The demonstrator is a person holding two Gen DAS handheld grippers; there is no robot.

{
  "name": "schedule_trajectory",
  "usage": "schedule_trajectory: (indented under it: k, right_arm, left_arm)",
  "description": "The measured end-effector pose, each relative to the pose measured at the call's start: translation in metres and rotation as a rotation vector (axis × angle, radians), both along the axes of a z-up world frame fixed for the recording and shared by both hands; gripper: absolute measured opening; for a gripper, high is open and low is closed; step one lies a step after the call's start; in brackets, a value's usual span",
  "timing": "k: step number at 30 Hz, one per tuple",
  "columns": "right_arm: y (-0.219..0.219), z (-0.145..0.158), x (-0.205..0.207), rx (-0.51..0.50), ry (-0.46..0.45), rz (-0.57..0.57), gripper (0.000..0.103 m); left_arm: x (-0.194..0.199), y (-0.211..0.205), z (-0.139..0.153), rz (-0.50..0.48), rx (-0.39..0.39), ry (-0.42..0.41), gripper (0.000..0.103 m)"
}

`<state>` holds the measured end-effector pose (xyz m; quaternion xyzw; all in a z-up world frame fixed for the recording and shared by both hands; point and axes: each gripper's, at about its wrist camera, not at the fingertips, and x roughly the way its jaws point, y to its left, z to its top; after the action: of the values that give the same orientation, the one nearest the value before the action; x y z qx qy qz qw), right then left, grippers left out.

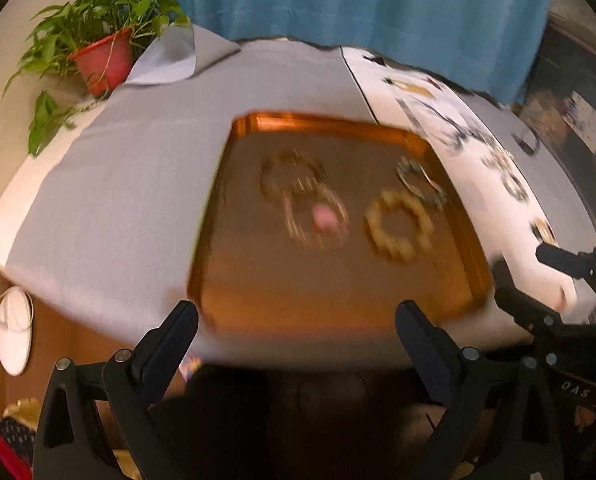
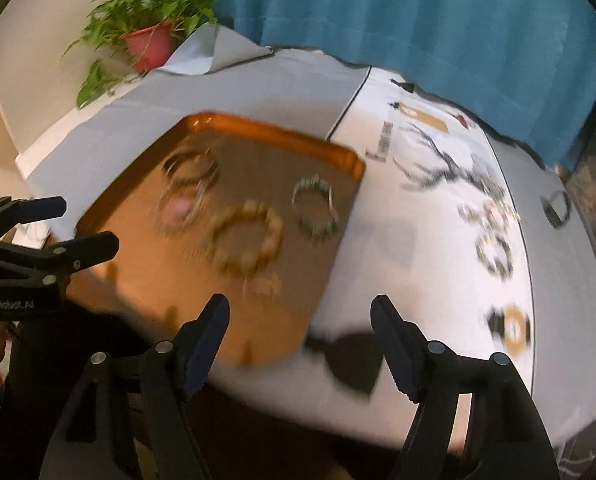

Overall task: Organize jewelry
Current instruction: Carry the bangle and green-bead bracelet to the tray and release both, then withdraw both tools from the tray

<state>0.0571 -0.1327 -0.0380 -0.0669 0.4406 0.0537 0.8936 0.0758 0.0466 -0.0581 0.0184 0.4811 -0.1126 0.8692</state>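
Note:
An orange tray [image 1: 329, 124] [image 2: 274, 130] lies on the grey cloth and holds several bracelets: a tan beaded one [image 1: 399, 226] [image 2: 246, 240], a grey-green one [image 1: 419, 180] [image 2: 313, 208], a thin wire one with a pink piece [image 1: 317, 216] [image 2: 180, 206] and a dark bangle [image 1: 288, 172] [image 2: 190, 168]. More bracelets [image 2: 493, 254] lie on the white printed cloth to the right. My left gripper [image 1: 298, 320] is open and empty at the tray's near edge. My right gripper [image 2: 301, 318] is open and empty above the tray's near right corner. Both views are blurred.
A potted plant [image 1: 102, 46] [image 2: 150, 36] stands at the table's far left corner. A blue curtain [image 1: 337, 0] hangs behind the table. The white cloth [image 2: 417, 260] has printed black patterns. A white round object [image 1: 14, 330] sits on the floor at left.

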Motion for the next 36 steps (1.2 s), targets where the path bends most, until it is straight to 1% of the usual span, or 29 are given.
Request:
schedule_trajectory:
  k: [2,3,6,8,11,16,25,36]
  right_arm:
    - [0.000,0.004,-0.031,0.009,0.000,0.004,0.075]
    - [0.001,0.007,-0.042,0.008,-0.005,0.008,0.076]
    - [0.002,0.017,-0.076,-0.001,-0.042,0.000,0.077]
    - [0.002,0.025,-0.096,0.009,-0.063,-0.004,0.079]
    - [0.005,0.035,-0.127,0.016,-0.101,-0.004,0.079]
    - [0.010,0.044,-0.161,0.013,-0.136,0.006,0.080]
    - [0.009,0.051,-0.192,0.020,-0.155,-0.002,0.081]
    - [0.008,0.053,-0.200,0.023,-0.164,-0.007,0.081]
  left_arm:
    - [-0.032,-0.005,0.001,-0.022,0.000,0.019,0.098]
    - [-0.041,-0.007,0.002,-0.028,0.002,0.021,0.098]
    - [-0.076,-0.013,0.007,-0.045,0.022,0.013,0.098]
    - [-0.097,-0.015,0.016,-0.044,0.031,-0.013,0.098]
    - [-0.118,-0.016,0.029,-0.043,0.032,-0.049,0.098]
    - [-0.148,-0.016,0.047,-0.038,0.039,-0.111,0.098]
    - [-0.177,-0.023,0.057,-0.062,0.047,-0.142,0.098]
    - [-0.182,-0.024,0.062,-0.056,0.053,-0.155,0.098]
